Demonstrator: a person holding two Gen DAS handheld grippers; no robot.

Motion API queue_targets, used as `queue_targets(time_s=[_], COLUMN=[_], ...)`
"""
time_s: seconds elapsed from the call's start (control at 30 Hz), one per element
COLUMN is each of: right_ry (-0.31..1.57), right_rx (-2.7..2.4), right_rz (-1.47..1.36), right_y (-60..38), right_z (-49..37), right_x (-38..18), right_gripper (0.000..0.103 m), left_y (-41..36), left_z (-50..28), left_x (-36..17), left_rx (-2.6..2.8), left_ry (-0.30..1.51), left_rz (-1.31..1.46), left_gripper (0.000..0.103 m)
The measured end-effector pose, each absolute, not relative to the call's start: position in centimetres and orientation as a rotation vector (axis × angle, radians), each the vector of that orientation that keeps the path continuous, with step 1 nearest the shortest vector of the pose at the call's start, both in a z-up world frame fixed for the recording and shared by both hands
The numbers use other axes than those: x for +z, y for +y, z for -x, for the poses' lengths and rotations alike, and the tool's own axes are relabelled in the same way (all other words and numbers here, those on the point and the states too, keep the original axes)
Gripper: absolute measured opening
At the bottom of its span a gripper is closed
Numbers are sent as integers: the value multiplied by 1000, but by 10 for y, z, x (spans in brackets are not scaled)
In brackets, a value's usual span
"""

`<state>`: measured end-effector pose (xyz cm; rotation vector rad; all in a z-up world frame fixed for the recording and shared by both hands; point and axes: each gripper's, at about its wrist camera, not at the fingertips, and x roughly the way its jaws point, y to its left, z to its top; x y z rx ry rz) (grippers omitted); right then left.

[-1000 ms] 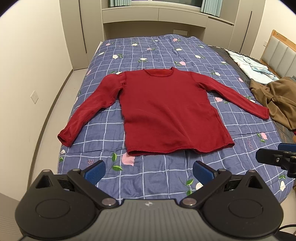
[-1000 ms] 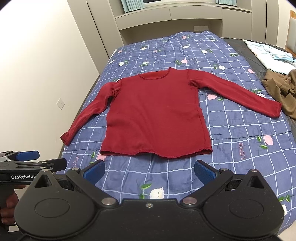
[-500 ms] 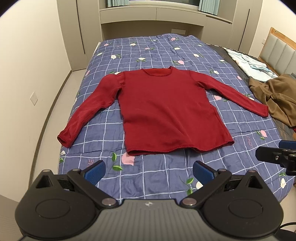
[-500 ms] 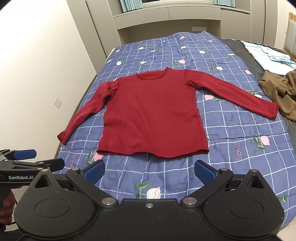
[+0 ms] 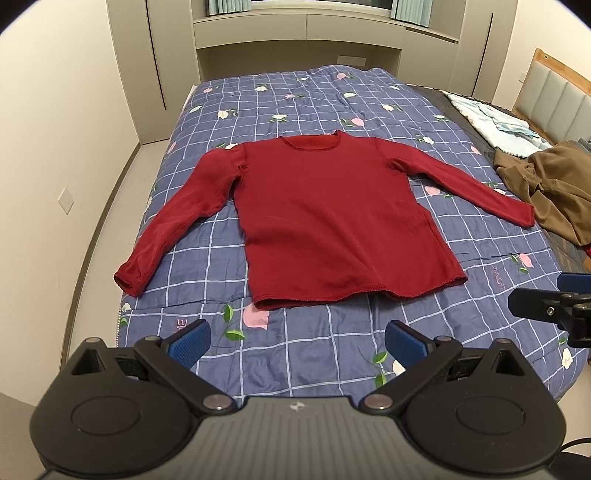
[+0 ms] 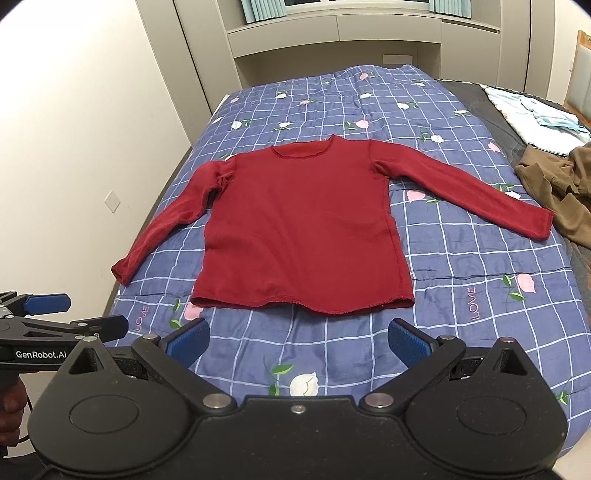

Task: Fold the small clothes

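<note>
Sweater: red long-sleeved sweater (image 5: 343, 221) lies flat, face up, on the bed, collar toward the far wall, hem toward the cameras.
Sleeves: both spread out and angled down; the left cuff (image 5: 127, 282) sits near the bed's left edge, the right cuff (image 5: 524, 216) ends just beside a brown garment.
Hem: wavy bottom edge (image 6: 303, 304) lies just beyond the tips of both tools, not touched by either.
Bedding: blue checked quilt (image 5: 295, 350) with flower prints and "LOVE" lettering covers the bed under the sweater.
Left gripper: left gripper (image 5: 297, 338) hovers above the quilt's near part, jaws spread wide, blue pads (image 5: 190, 338) holding nothing.
Right gripper: right gripper (image 6: 299, 338) hovers likewise in front of the hem, jaws wide apart and empty; its tip also shows at the right edge of the left view.
Hand: part of a hand (image 6: 11, 410) grips the left tool's handle at the lower left of the right view.
Other clothes: brown garment (image 5: 554, 192) lies crumpled at the bed's right side; pale blue clothing (image 5: 495, 122) lies beyond it.
Room: beige wall with a socket plate (image 5: 66, 195) on the left; built-in cupboards (image 5: 295, 33) stand behind the bed.
</note>
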<state>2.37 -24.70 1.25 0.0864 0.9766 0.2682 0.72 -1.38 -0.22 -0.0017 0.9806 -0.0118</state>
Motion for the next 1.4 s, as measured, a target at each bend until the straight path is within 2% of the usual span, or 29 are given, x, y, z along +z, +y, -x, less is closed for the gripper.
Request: queue_targets(time_s=[0.8, 1.4], right_ry=[983, 1005], right_rx=[267, 175], right_rz=[-82, 7], right_y=[-246, -247], right_z=[-22, -28], right_x=[11, 11], right_gripper=[102, 102], left_y=[-12, -9], left_z=[-4, -22], left_x=[-6, -17], left_rx=[-15, 7], left_ry=[990, 1074], left_rz=[7, 30], left_gripper=[102, 102])
